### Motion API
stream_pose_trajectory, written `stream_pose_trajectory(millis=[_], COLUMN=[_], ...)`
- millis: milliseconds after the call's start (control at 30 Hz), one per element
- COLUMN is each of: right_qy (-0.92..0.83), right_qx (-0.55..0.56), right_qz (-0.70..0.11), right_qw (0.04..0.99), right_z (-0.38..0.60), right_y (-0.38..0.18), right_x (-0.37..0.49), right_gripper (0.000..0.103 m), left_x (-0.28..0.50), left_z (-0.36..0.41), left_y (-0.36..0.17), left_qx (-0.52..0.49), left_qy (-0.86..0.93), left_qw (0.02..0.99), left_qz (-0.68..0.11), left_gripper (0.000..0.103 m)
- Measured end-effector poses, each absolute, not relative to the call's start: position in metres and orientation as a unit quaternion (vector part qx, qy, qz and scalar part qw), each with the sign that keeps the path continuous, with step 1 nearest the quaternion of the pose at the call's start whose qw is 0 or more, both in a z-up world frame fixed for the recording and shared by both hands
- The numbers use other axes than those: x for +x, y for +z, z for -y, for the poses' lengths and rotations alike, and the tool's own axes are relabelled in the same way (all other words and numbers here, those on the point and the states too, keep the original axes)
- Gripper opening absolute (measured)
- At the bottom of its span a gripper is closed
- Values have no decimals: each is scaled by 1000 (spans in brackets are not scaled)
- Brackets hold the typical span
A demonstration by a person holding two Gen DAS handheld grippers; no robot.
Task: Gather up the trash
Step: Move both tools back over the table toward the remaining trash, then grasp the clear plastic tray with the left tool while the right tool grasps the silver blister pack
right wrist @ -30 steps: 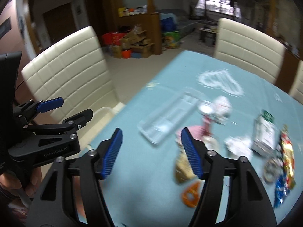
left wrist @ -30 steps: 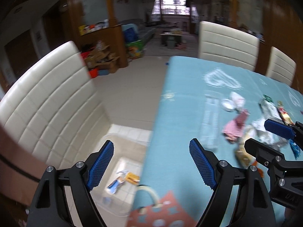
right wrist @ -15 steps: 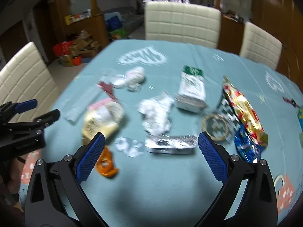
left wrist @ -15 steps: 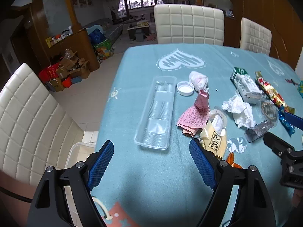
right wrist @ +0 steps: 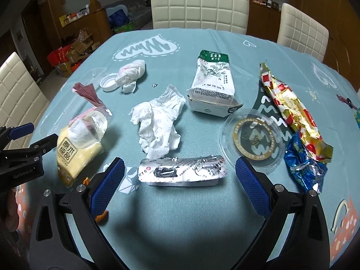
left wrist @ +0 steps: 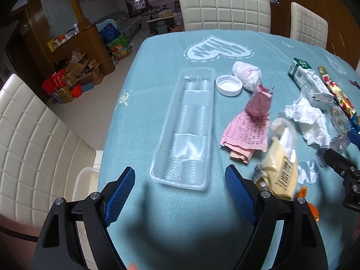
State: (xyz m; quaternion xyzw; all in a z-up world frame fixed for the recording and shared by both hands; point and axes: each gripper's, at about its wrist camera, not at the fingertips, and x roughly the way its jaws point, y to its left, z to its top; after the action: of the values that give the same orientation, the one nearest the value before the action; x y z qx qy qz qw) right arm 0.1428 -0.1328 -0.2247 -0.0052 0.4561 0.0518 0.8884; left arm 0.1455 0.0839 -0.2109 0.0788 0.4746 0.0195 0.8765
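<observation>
Your left gripper (left wrist: 180, 187) hangs spread and empty over the near end of the clear plastic tray (left wrist: 187, 130) on the teal table (left wrist: 157, 67). Your right gripper (right wrist: 180, 183), whose jaws have just been opening, stands wide with nothing pressed, framing the silver foil blister pack (right wrist: 182, 172). Crumpled tissue (right wrist: 158, 121), a milk carton (right wrist: 211, 85) and a clear lid (right wrist: 254, 138) lie just beyond.

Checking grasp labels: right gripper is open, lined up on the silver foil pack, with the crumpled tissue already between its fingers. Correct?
Not quite. The right gripper is open and lined up on the silver foil pack, but the crumpled tissue is not between its fingers. It lies on the tablecloth beyond the foil pack. The right wrist view shows this.
</observation>
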Motion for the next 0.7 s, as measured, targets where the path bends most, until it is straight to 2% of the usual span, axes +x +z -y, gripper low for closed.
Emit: stream_pose_trajectory(millis=[267, 433, 467, 533, 700], right_qy=[47, 53, 54, 53, 48], right_qx=[-10, -12, -12, -14, -17], right_qz=[-461, -471, -470, -466, -460], right_qw=[886, 881, 881, 883, 886], right_z=[132, 132, 132, 132, 133], right_y=[-230, -233, -233, -232, -227], right_x=[153, 155, 154, 152, 146], right_gripper=[97, 75, 75, 75, 75], left_x=[160, 161, 162, 164, 160], left_z=[-87, -85, -85, -87, -91], left_y=[-216, -216, -216, -219, -215], left_qx=[84, 93, 91, 78, 63], left_qy=[26, 25, 23, 19, 24], left_qw=[879, 883, 883, 878, 879], left_qz=[-469, -458, -460, -471, -471], left_gripper=[80, 80, 77, 53, 50])
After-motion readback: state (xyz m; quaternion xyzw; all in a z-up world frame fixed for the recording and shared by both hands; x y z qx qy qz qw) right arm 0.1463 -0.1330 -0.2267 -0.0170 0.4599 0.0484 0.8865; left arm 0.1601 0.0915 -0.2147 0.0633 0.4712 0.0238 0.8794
